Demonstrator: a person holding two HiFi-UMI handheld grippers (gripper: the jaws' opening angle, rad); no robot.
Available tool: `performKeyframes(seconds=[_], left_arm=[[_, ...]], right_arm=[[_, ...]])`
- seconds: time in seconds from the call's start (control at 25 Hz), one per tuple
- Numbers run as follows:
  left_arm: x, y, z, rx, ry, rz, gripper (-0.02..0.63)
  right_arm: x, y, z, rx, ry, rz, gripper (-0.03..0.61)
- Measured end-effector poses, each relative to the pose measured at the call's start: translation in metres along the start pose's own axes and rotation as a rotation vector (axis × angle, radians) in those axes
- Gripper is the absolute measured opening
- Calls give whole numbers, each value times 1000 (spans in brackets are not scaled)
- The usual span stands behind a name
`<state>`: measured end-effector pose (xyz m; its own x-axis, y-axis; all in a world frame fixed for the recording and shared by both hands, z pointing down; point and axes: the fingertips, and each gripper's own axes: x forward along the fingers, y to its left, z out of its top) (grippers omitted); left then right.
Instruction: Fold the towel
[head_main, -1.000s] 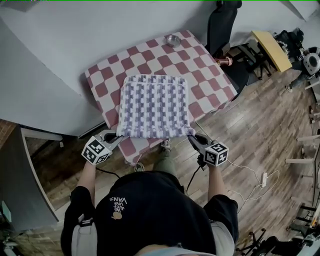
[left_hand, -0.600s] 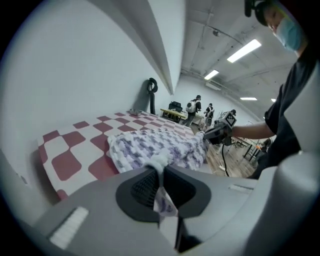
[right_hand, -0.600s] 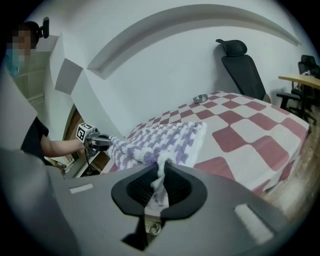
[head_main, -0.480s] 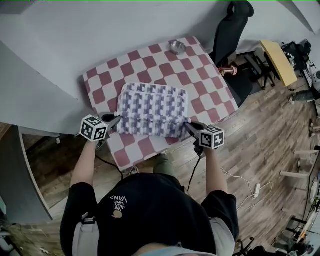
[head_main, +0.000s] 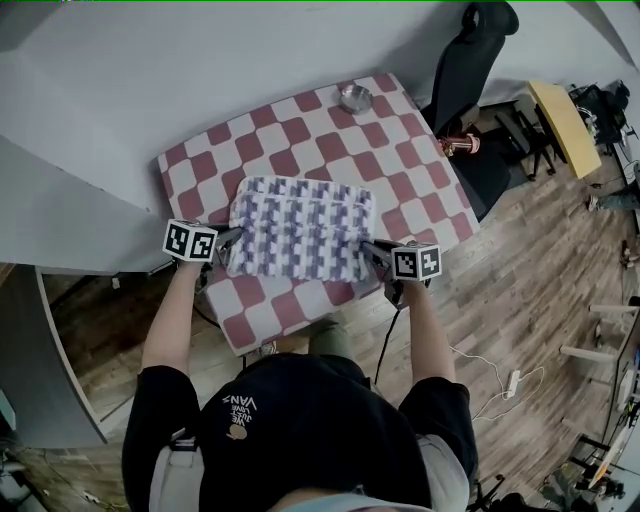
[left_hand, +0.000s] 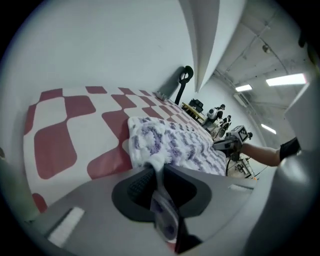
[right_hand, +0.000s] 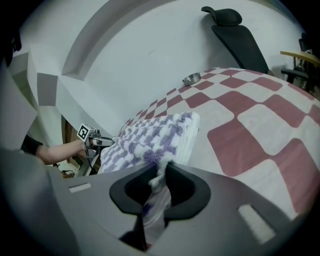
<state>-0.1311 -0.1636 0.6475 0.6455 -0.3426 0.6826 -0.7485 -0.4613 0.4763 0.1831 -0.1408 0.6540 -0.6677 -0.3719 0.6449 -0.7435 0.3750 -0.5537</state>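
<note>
1st fold down: left gripper (head_main: 228, 239) and right gripper (head_main: 371, 248) jaws opening, towel (head_main: 300, 240) corners between them. More folds likely left.

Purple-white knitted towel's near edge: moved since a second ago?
Yes: the towel edge went from the red-checked tablecloth front edge inward, toward the metal bowl.

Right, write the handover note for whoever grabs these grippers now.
Left gripper: fingers opening, the left corner of the towel between them.
Right gripper: fingers opening, right corner between them.
The towel lies doubled over, flat on the checked table.
Done: one fold laid down.
Left: let go, pull clear, probably fold once more.
</note>
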Motion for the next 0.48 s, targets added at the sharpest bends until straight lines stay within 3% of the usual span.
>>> performKeyframes(seconds=[0.12,0.24,0.32,0.48], left_arm=[[-8,-6,5,-67,-29,-66,84],[-21,1,13,-66,-73,-52,220],[-34,4,18,-26,-124,-29,252],[-68,-6,21,130,-232,15,258]], right_arm=[[-10,2,3,78,-23,62,124],[-24,-7,7,116,-74,24,249],[-37,-9,7,59,-122,-30,281],[-62,15,5,-200,-180,-129,293]])
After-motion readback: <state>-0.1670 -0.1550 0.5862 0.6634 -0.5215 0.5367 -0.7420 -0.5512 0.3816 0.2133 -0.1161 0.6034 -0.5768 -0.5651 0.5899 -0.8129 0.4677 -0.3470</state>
